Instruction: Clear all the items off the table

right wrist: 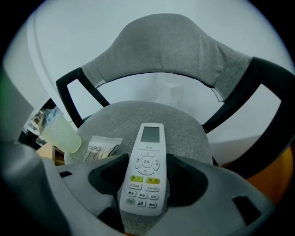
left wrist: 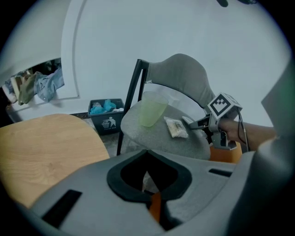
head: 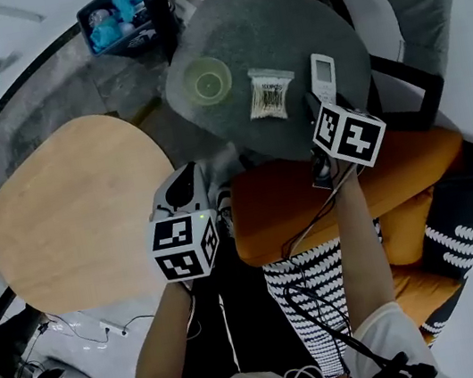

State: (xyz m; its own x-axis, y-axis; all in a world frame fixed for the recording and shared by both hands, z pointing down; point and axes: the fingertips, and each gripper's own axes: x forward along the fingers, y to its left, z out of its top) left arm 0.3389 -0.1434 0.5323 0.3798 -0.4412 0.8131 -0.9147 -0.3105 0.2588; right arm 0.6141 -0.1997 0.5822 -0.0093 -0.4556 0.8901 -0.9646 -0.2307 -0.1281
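Wooden table beside grey chair; blue bin by white wall.

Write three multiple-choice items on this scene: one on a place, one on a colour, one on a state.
1. Where does the green cup stand? A. wooden table B. chair seat C. bin
2. What colour is the remote? A. red B. black C. white
3. The right gripper is: A. shut on the remote B. wide open and empty C. shut on the cup

Answers: 1 B, it stands on the grey seat; 2 C, its body is white; 3 A, its pads sit against the remote's sides.
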